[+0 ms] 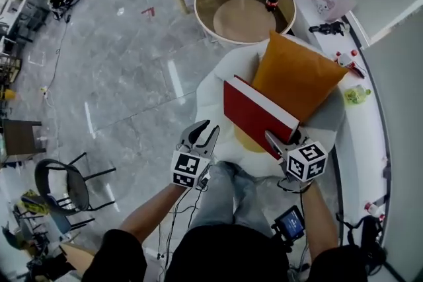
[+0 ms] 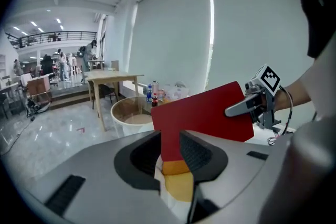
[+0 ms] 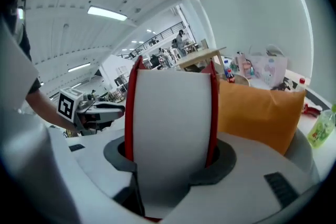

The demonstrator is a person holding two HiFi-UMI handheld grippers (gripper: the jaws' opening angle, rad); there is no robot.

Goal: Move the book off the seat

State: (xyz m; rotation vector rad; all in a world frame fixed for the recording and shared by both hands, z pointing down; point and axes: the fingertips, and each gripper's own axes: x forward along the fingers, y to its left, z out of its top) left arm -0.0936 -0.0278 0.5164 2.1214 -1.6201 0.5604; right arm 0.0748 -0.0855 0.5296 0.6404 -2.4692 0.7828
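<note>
1. The red hardcover book with a white page block (image 1: 254,117) is tilted up over the white, rounded upholstered seat (image 1: 218,76). It is just beside the big orange fabric cushion (image 1: 297,79) that leans against the seat's back. I cannot tell whether its low corner is touching the yellow padding beneath.

2. The right gripper (image 1: 276,144) pinches the book across its thickness. In the right gripper view each pad presses on a red cover and the page block fills the gap between them. Gripping both covers this way keeps the book shut, so the pages cannot fan out as it comes up.

3. The grip sits at the book's near end, the end closest to the person. My reading is that this was the easiest edge to reach, since the far end lies close to the cushion.

4. The left gripper (image 1: 206,132) hangs over the seat's front-left edge, well apart from the book. Its jaws are spread and hold nothing. The book seen between them in the left gripper view lies far beyond them. It seems placed to steady the free end if the book sags.

5. The lift looks to be under way, but the book is above the seat and not yet off it. The round glass-topped worktop (image 1: 198,10) beyond the seat is one possible place to set it down.
</note>
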